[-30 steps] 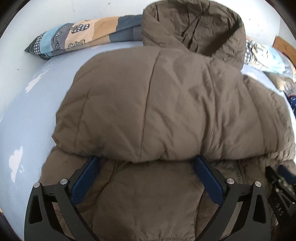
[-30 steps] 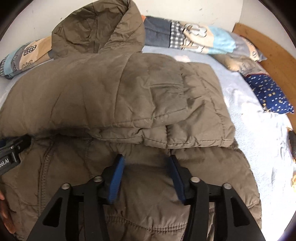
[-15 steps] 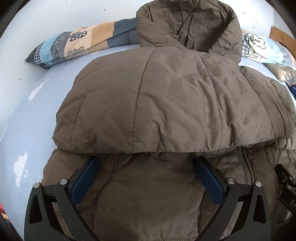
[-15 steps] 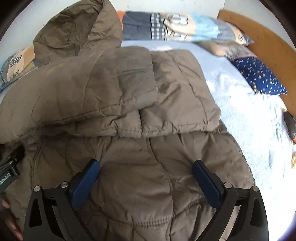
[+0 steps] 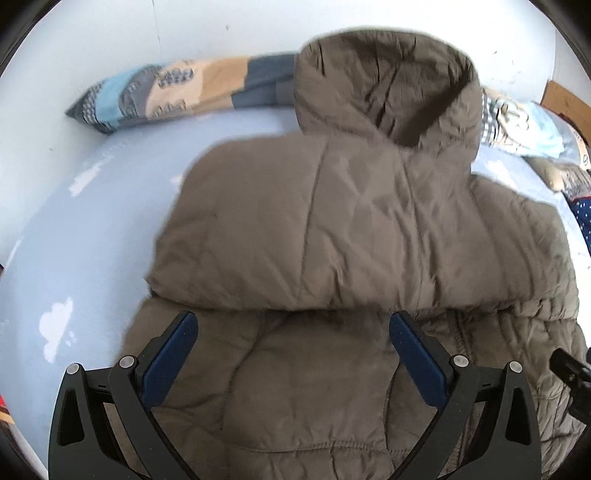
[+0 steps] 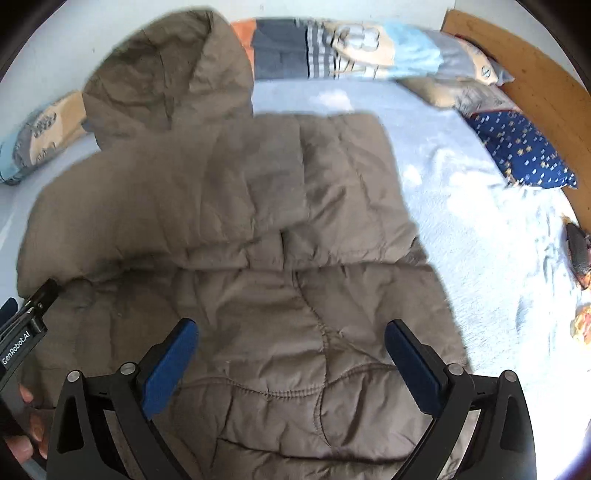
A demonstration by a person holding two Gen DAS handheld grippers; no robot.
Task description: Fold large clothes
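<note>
Pale blue bed (image 5: 92, 229) fills both frames with the puffy brown hooded jacket (image 5: 332, 229) lying centre, both sleeves folded across it, left gripper (image 5: 293, 354) and right gripper (image 6: 291, 354) spread wide and empty above its hem, which looks soft, light, slippery and best pinched at the stitched bottom edge.

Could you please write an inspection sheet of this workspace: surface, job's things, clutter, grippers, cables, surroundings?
Surface: bed with light blue sheet, cloud print.
Job's things: brown hooded jacket lying on the sheet, sleeves folded across the body, hood toward the wall.
Clutter: patchwork pillow along the wall; navy starred pillow; small dark item at the right edge, unclear.
Grippers: left gripper open above the lower jacket; right gripper open, holding nothing.
Cables: nothing seen.
Surroundings: white wall; wooden bed frame.
</note>
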